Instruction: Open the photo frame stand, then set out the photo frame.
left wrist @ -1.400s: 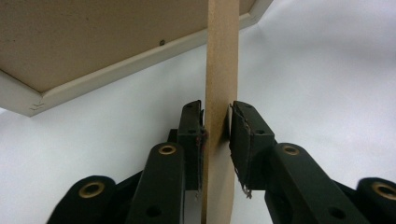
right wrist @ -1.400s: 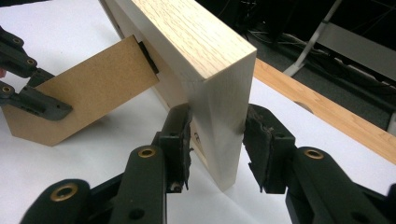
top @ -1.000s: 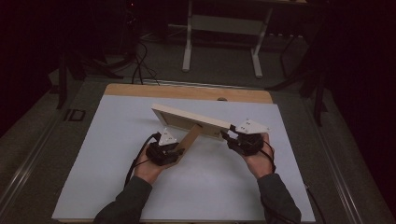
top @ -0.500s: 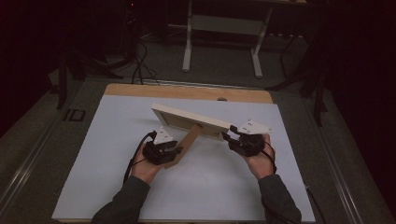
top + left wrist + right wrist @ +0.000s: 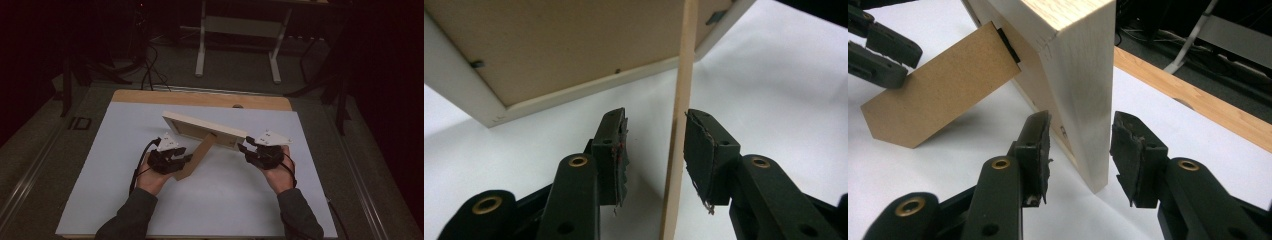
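Now we're looking straight down the left gripper (image 5: 655, 150), and the thin cardboard stand leg (image 5: 681, 120) of the picture frame (image 5: 554, 50) runs edge-on between our jaws, its long axis rising from the bottom of the view up to the frame's brown back. The jaws are parted, not clamped: the leg sits close against the right-hand pad, maybe brushing it, with a clear gap to the left-hand pad. So the leg is already in the slot, and any squeeze would catch it across its thin faces.

Over on the right gripper (image 5: 1080, 150), the frame's pale wooden end corner (image 5: 1088, 85) stands upright between the jaws, which are spread wide with daylight on both sides, holding nothing. Beyond it the stand leg slopes away and down to the white desk (image 5: 923, 180), with the other gripper's jaws at its far tip.

From the high view, we see the frame (image 5: 202, 129) propped between the two hands, leaning on the leg, left gripper (image 5: 186, 159) at the leg, right gripper (image 5: 243, 146) at the frame's end. We judge the left is the one placed to act first.
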The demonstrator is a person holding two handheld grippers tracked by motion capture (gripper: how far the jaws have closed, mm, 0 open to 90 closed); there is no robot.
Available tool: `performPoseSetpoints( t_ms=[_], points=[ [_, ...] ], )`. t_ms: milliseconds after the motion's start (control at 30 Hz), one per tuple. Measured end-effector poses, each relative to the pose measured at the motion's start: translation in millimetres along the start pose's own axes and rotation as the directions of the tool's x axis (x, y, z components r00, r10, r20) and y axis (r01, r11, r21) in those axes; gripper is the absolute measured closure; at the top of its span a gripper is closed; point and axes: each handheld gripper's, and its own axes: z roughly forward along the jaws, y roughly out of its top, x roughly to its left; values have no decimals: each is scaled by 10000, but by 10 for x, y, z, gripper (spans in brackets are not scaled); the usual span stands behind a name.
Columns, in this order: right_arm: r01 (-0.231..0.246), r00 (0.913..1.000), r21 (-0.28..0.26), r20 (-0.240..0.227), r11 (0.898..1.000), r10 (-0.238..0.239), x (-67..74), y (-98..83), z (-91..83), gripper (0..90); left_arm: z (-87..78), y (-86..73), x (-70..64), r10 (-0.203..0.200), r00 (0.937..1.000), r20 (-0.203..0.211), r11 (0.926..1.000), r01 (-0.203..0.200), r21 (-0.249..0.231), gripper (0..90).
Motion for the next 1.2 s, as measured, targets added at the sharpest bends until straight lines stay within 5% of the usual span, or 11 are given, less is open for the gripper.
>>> performPoseSetpoints(
  t_ms=[300,800,1200],
  points=[
    [-375,9992,-82,-141,9993,374,-42,-74,-18,594,-90,30,119,-636,9977,-229,9973,627,-383,599],
    [-1267,9918,-610,64,9901,1273,-205,-165,-141,653,-171,159,220,-986,9935,-569,9933,948,-665,615],
    [-2088,9767,-686,352,9755,2116,-340,-128,-59,763,-171,248,294,-1373,9866,-882,9887,1311,-730,651]
  ],
)
